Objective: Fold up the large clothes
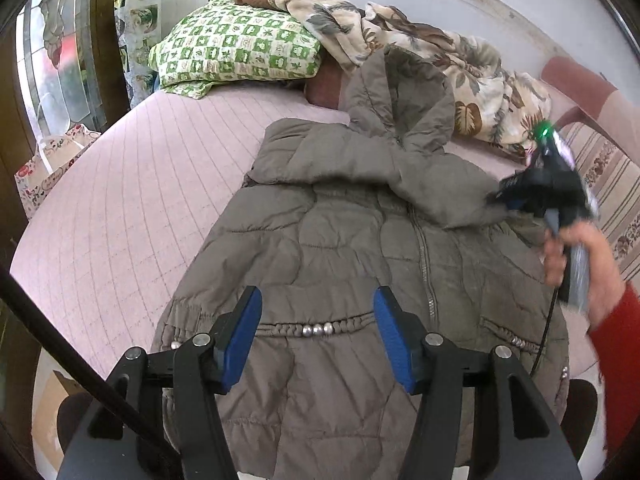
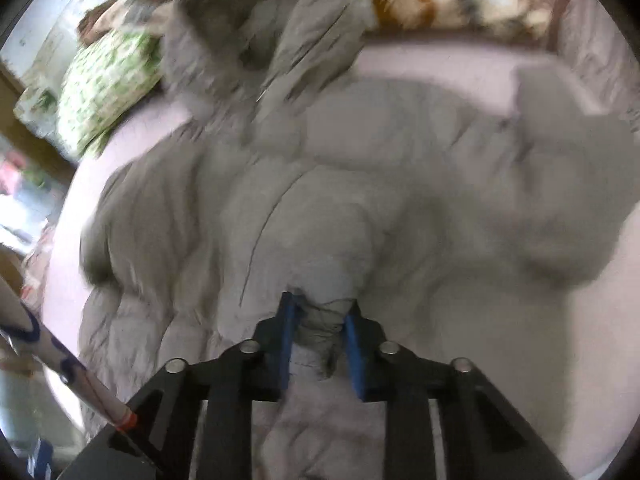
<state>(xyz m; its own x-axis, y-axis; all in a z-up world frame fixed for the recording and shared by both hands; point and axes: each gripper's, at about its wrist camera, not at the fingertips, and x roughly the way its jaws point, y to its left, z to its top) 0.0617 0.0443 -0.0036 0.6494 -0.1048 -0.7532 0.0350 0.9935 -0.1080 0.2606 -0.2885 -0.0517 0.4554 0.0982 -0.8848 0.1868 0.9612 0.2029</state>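
A large olive-grey puffer coat [image 1: 340, 248] with a hood lies front up on a pink quilted bed [image 1: 120, 208]. One sleeve is folded across its chest. My left gripper [image 1: 318, 312] is open and empty, hovering above the coat's waist near the beaded belt. My right gripper [image 2: 320, 320] is shut on the coat's sleeve cuff [image 2: 324, 324]. It also shows in the left wrist view [image 1: 504, 196], at the coat's right side, held by a hand in a red sleeve. The right wrist view is blurred; the coat [image 2: 280, 200] fills it.
A green checked pillow [image 1: 236, 48] and a floral leaf-print blanket [image 1: 440, 56] lie at the head of the bed. A striped cushion [image 1: 608, 184] is at the right. Printed bags [image 1: 44, 164] stand off the bed's left edge by a window.
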